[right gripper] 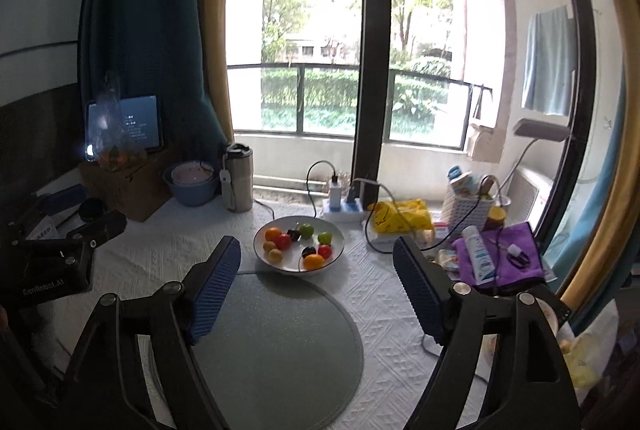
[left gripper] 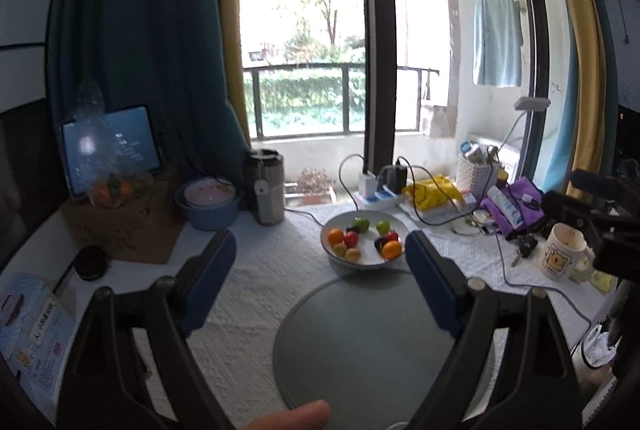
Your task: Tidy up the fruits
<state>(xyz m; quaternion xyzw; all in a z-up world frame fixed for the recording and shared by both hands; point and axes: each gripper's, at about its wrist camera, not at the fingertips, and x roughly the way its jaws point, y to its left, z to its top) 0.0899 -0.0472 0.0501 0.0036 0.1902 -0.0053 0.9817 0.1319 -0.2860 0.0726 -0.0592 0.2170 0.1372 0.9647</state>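
Right wrist: white tablecloth (right gripper: 380, 310), grey round mat (right gripper: 280, 342), balcony window (right gripper: 304, 62).

Both wrist cams above table, angled down toward window; share fruit bowl (left gripper: 366, 262) (right gripper: 298, 264).

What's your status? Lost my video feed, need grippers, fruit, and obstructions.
Left gripper open, empty. Right gripper open, empty. Fruits all in white bowl, beyond grey round mat. Nothing between grippers and bowl; charger cables lie right of it.

A clear bag (left gripper: 105, 166) blurs the tablet (left gripper: 116, 146) behind it, and the small dark fruits (right gripper: 308, 251) are too small to name.
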